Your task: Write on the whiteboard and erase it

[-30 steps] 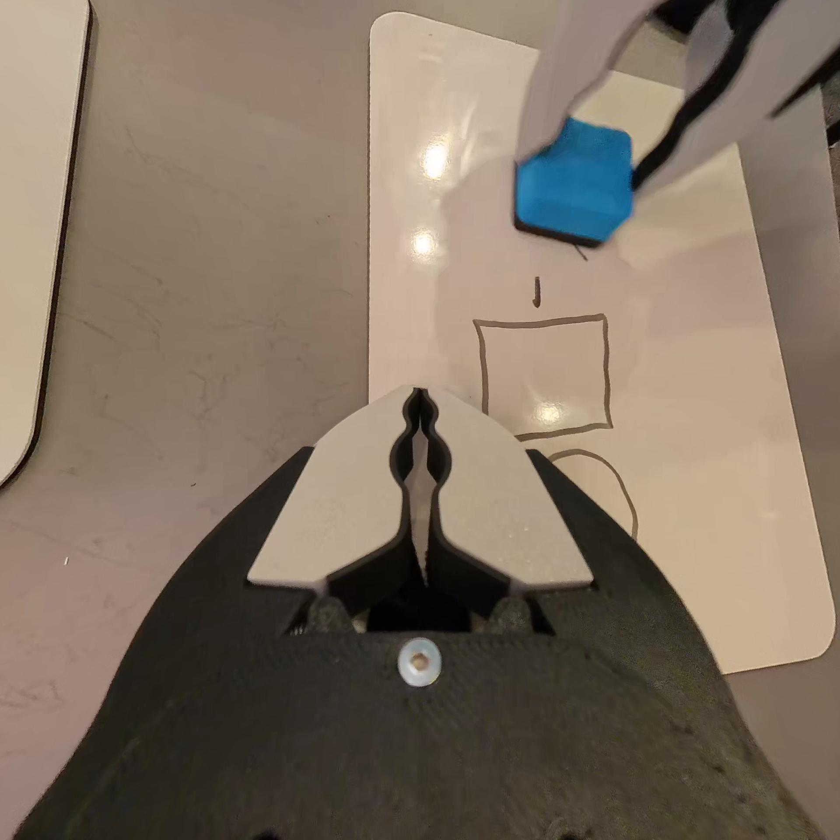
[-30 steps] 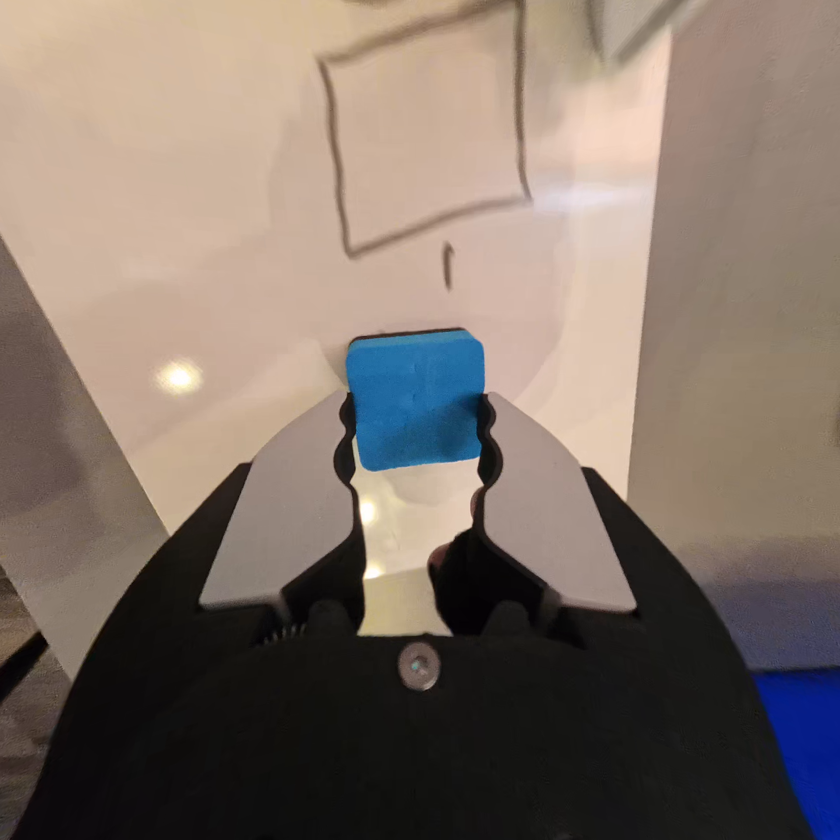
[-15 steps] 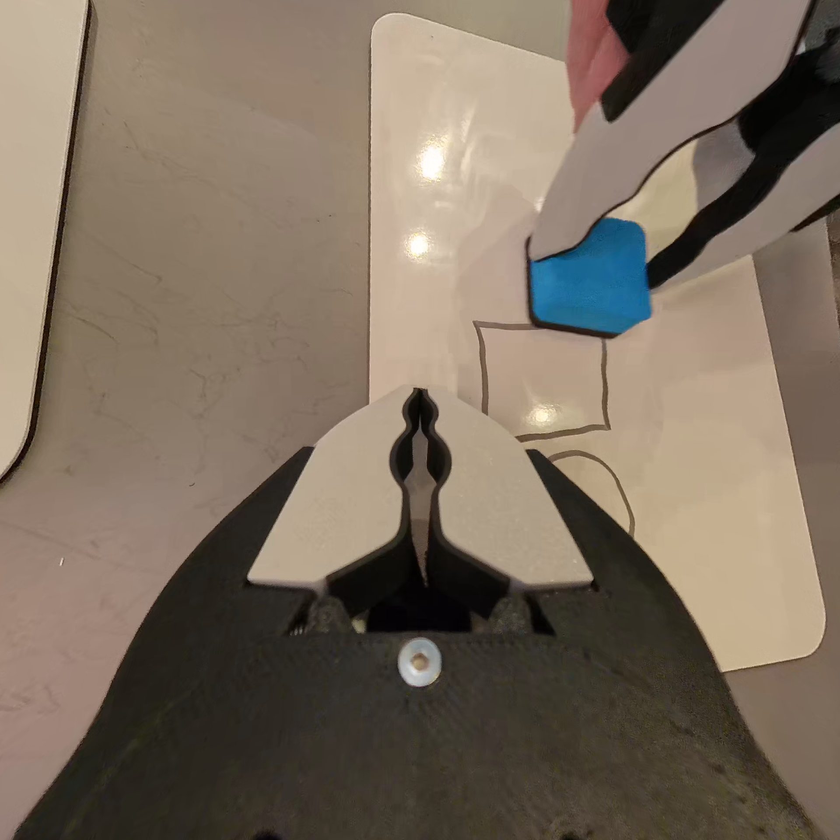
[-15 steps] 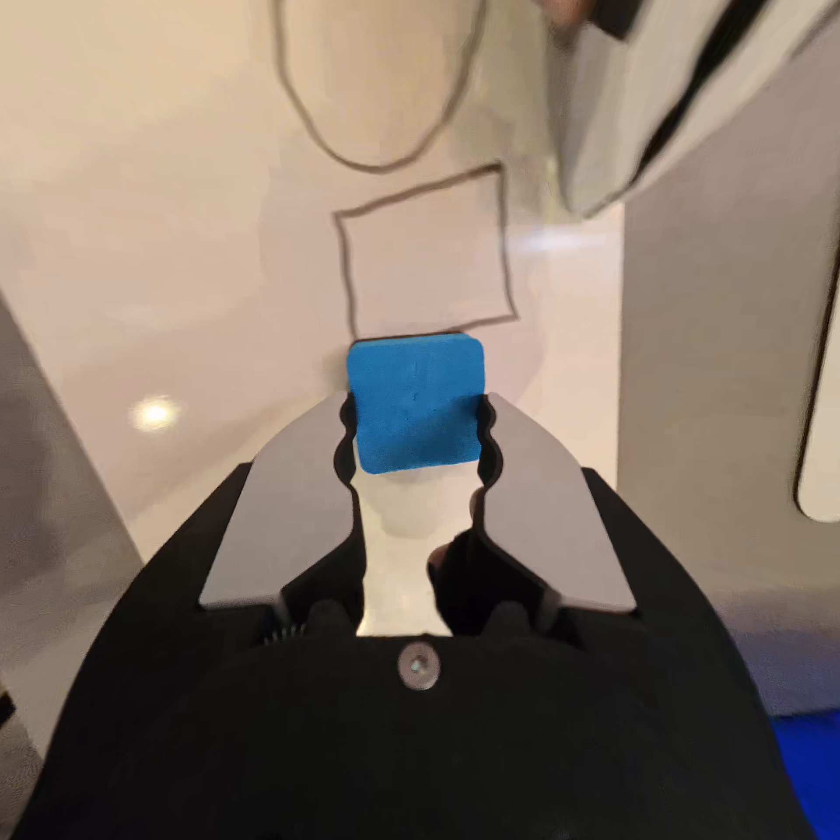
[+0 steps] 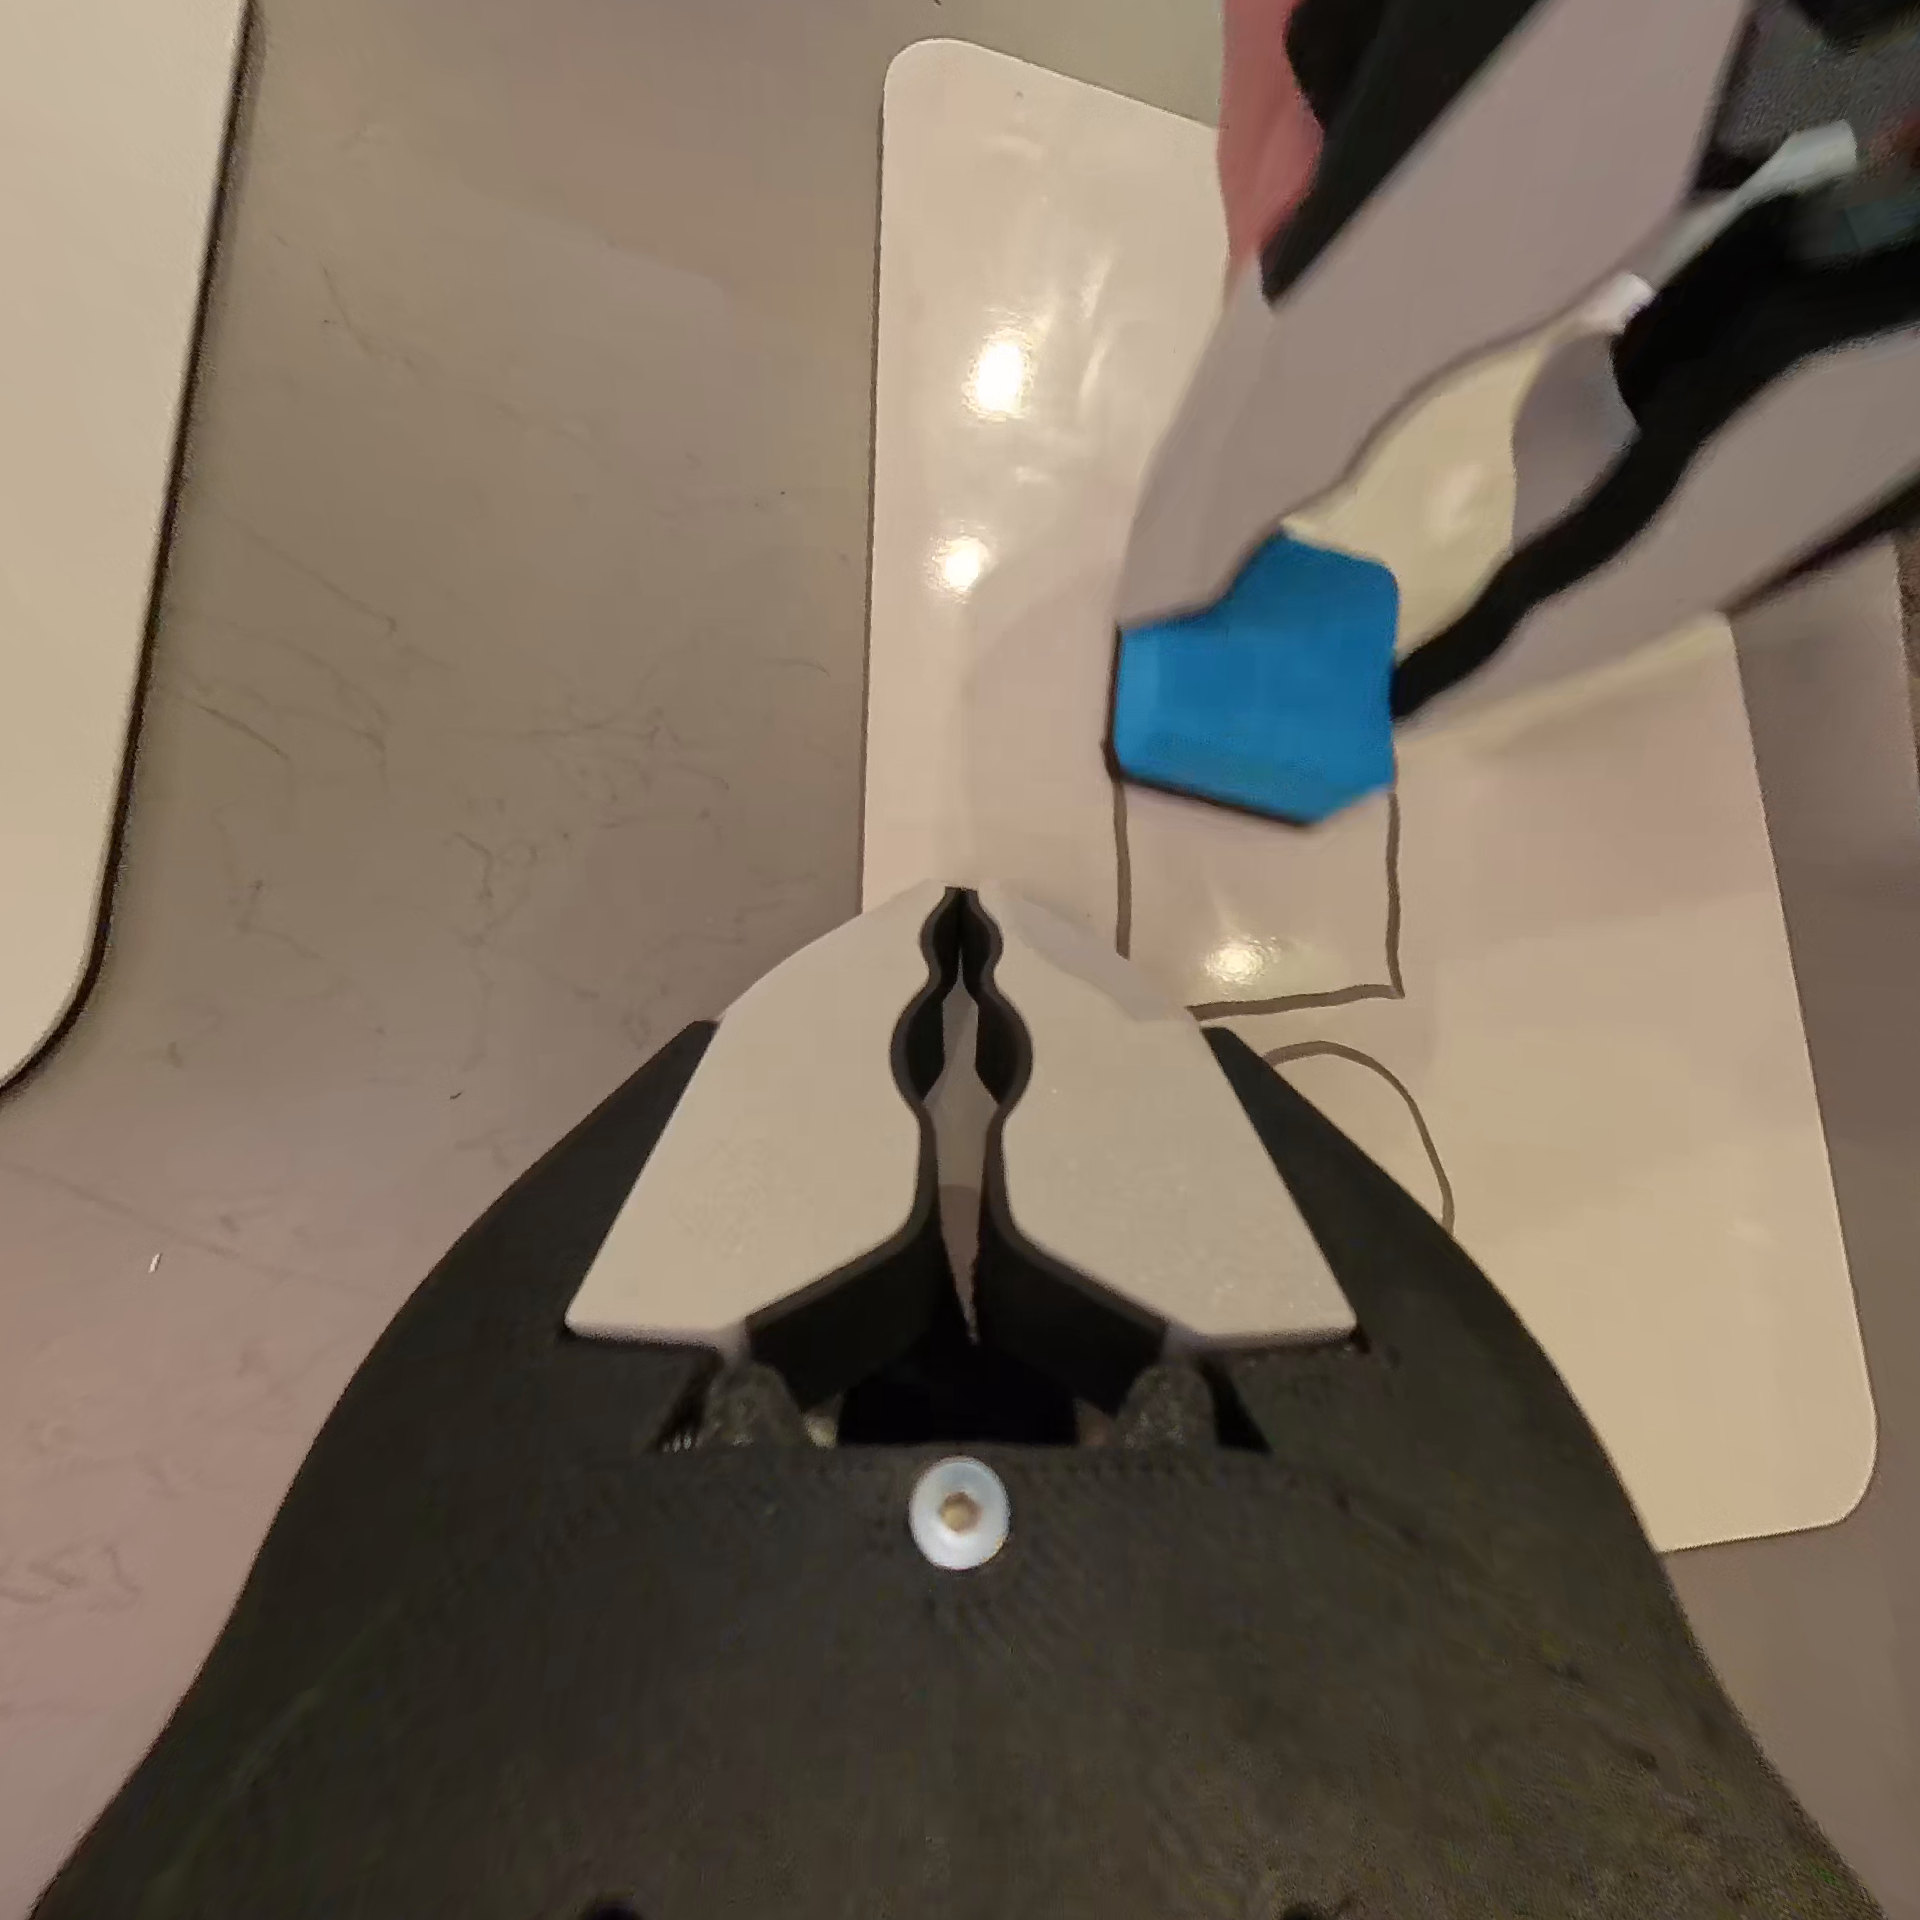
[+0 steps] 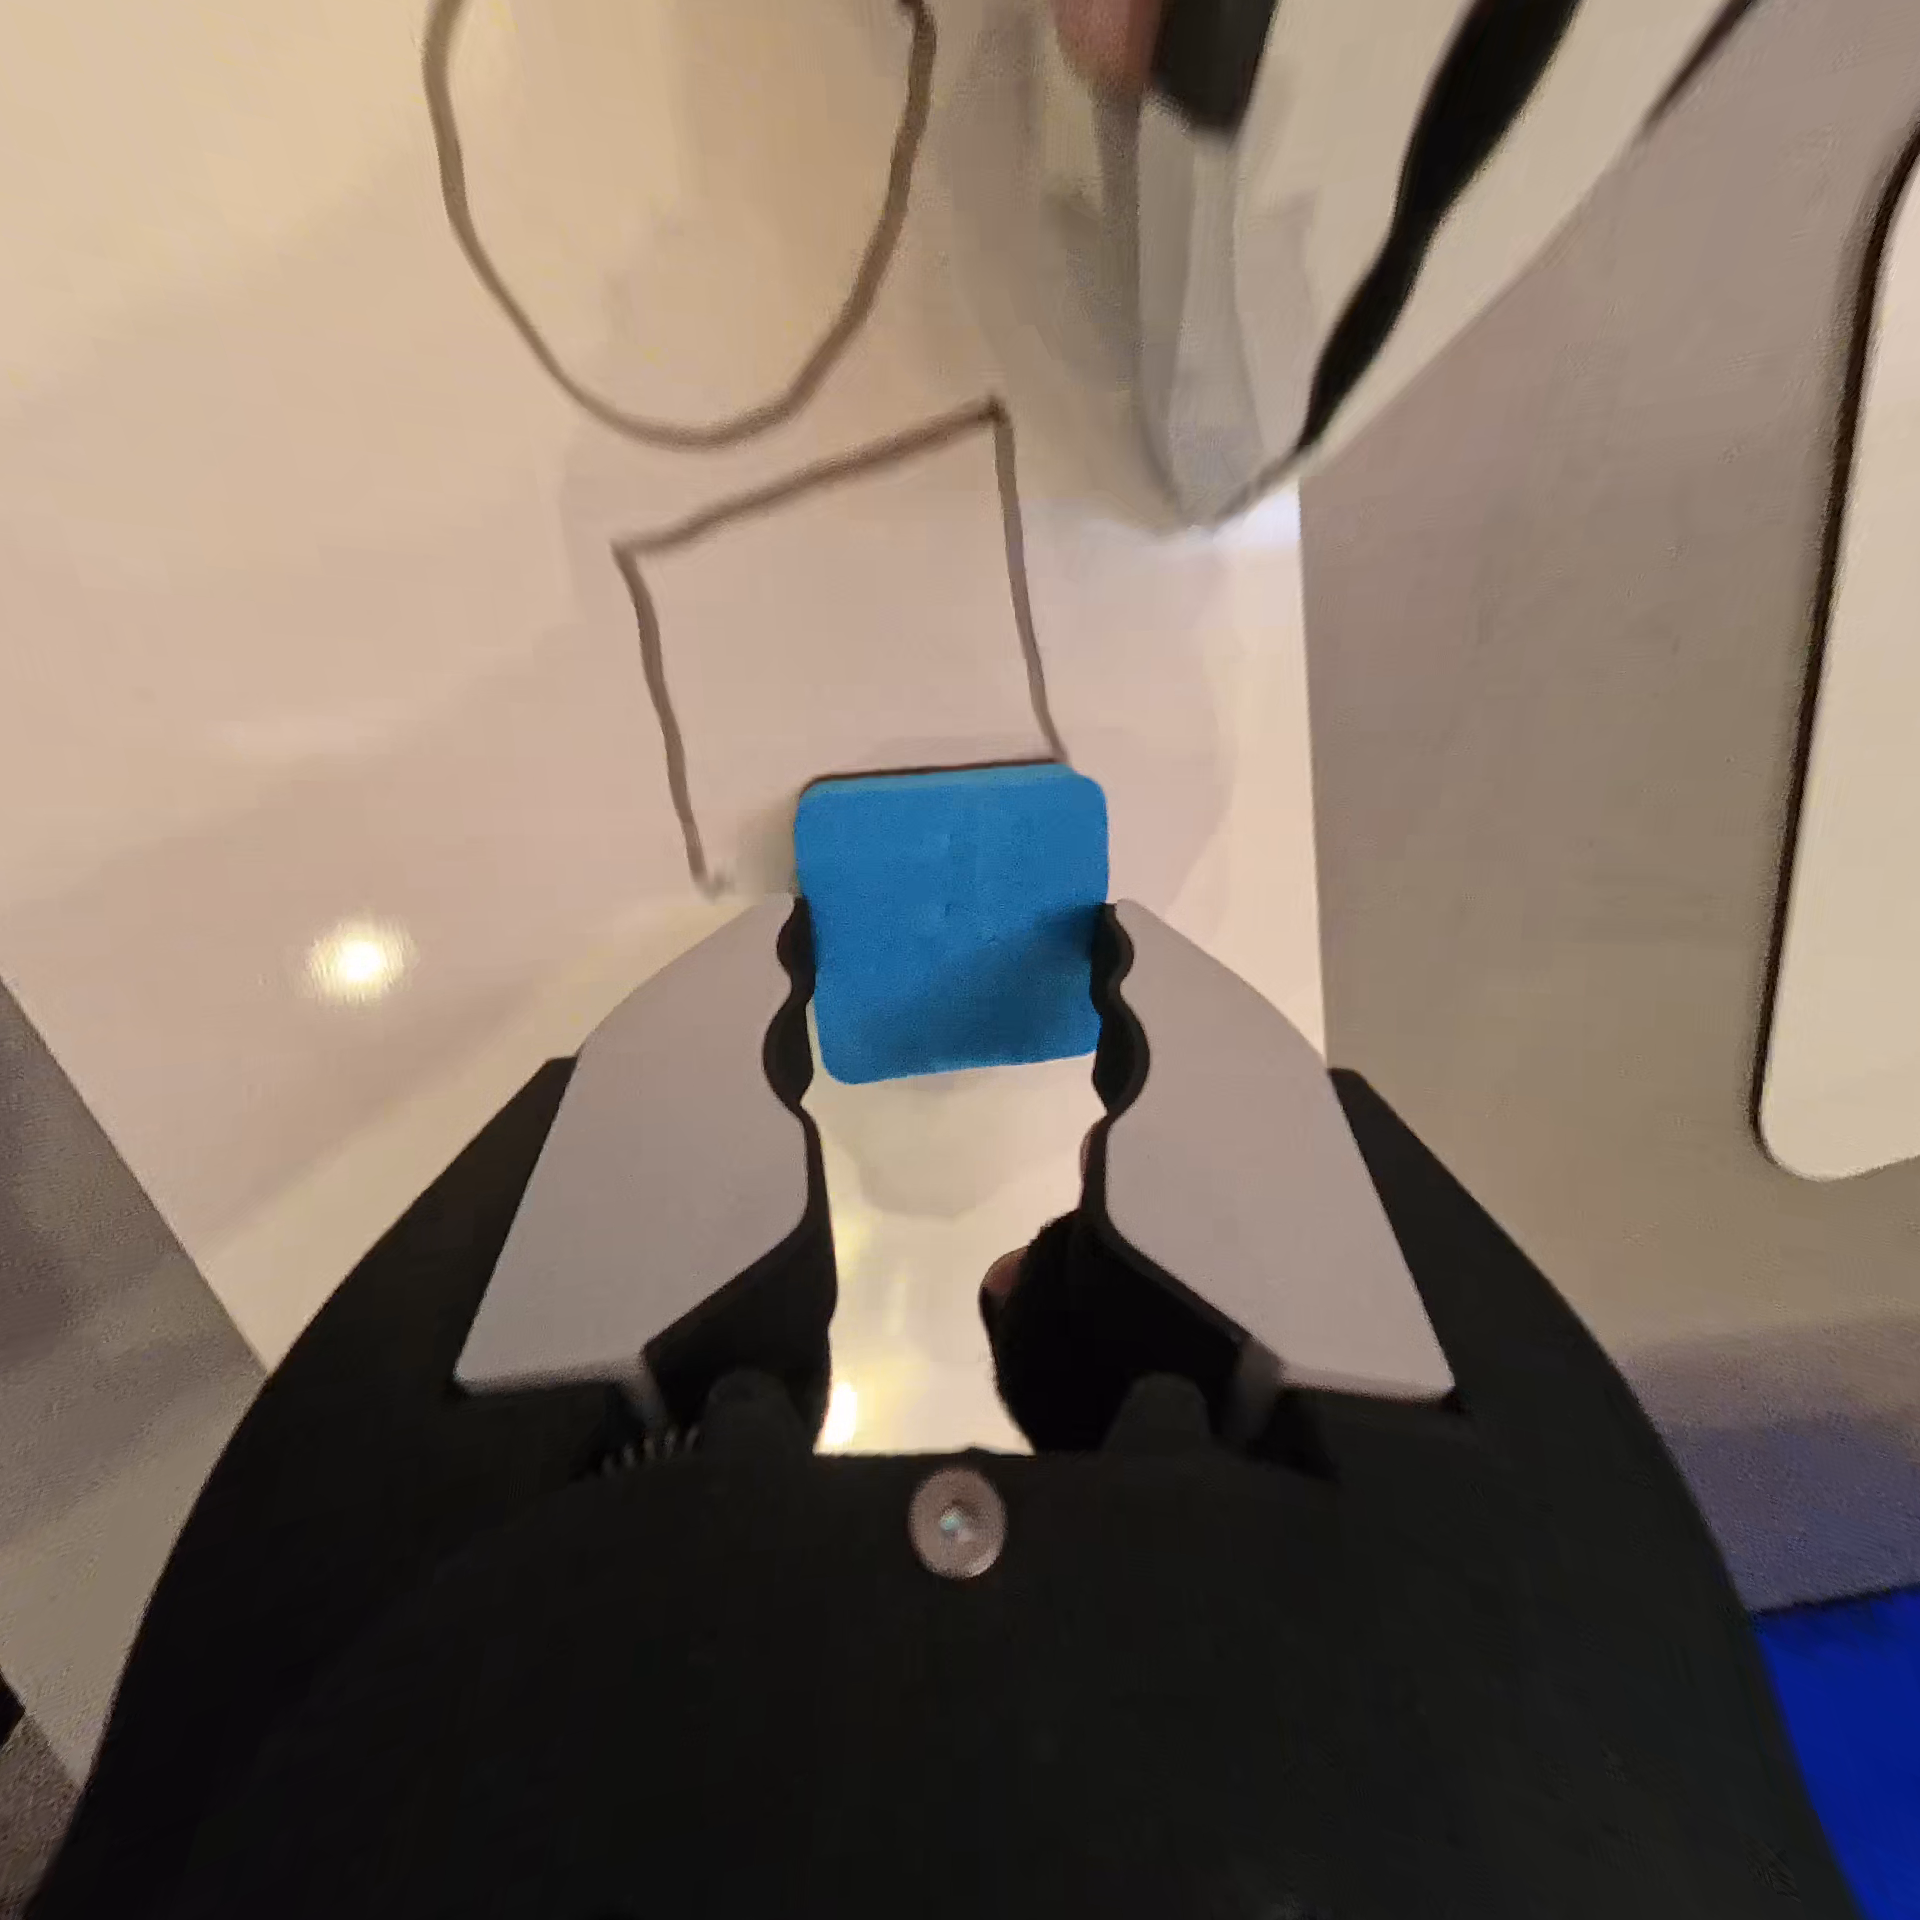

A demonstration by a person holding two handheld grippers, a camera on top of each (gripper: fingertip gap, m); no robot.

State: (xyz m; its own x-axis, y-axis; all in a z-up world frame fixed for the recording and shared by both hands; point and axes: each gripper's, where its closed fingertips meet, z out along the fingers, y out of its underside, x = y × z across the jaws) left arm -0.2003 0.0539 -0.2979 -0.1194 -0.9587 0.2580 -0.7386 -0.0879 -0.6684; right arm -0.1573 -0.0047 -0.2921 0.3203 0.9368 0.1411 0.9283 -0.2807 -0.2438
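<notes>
A white whiteboard (image 5: 1039, 468) lies on the grey table, with a drawn square (image 5: 1392, 904) and part of a drawn circle (image 5: 1403, 1101) on it. My right gripper (image 6: 951, 925) is shut on a blue eraser (image 6: 951, 862) and presses it flat on the board (image 6: 312, 623), at the near side of the square (image 6: 649, 644); the circle (image 6: 675, 426) lies beyond. In the left wrist view the eraser (image 5: 1257, 707) covers the square's far side. My left gripper (image 5: 961, 894) is shut and empty at the board's left edge. It also shows, blurred, in the right wrist view (image 6: 1247, 416).
A second white board (image 5: 83, 416) lies at the far left of the marbled grey table (image 5: 468, 623); it also shows at the right of the right wrist view (image 6: 1849, 727). A blue surface (image 6: 1849, 1766) shows at the bottom right corner. My right fingertips sit around 8 cm from my left ones.
My right gripper has slid the eraser along the board toward the left gripper. The short stroke beyond the square is gone and the eraser now sits on the square's edge. The left gripper stayed shut and still.
</notes>
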